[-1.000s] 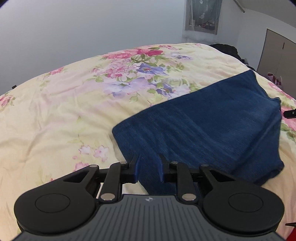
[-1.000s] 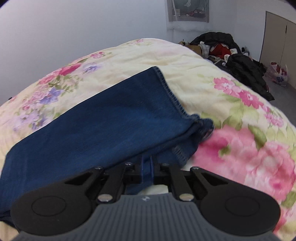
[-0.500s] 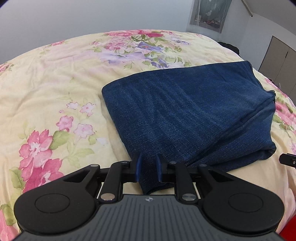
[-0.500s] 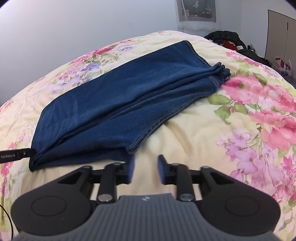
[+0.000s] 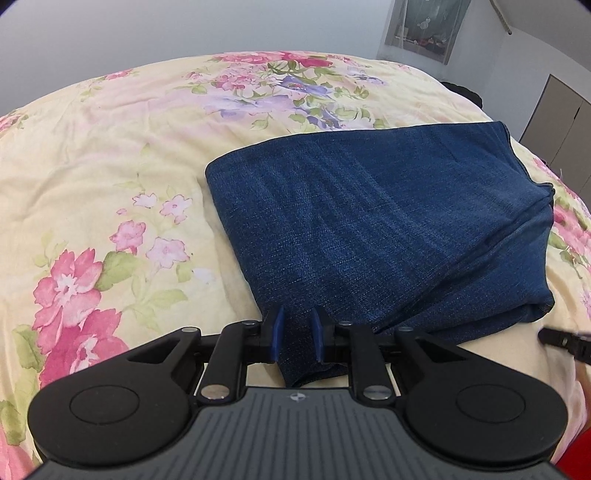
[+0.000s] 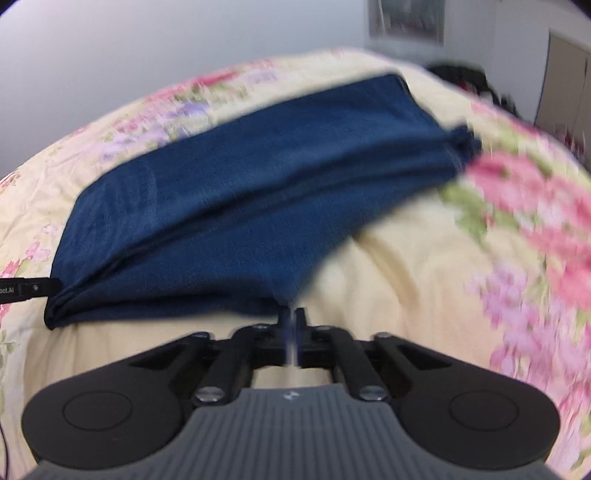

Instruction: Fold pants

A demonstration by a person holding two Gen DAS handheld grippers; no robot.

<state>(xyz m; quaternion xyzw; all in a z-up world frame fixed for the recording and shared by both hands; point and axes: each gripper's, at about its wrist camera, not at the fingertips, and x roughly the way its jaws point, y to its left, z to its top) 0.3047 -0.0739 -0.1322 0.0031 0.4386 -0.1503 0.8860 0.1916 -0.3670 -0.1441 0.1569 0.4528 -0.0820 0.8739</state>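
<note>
I see a bed under a pale yellow cotton cover printed with pink and purple flowers [image 5: 110,155]. Folded dark blue denim pants [image 5: 388,229] lie flat on it, toward its right edge and far right corner.

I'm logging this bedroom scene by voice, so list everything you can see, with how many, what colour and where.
pants: one, dark blue denim, folded in layers on the bed.
bedspread: one, cream with pink and purple flowers, covering the bed under the pants.
dark clothes pile: one heap, black, beyond the bed's far right; blurred.
wall hanging: one, greyish, on the far wall.
cupboard doors: beige, at the right edge.
left gripper: one, black with blue pads, closed on the near corner of the pants.
right gripper: one, black, jaws shut at the pants' near edge; whether cloth is pinched cannot be told.
</note>
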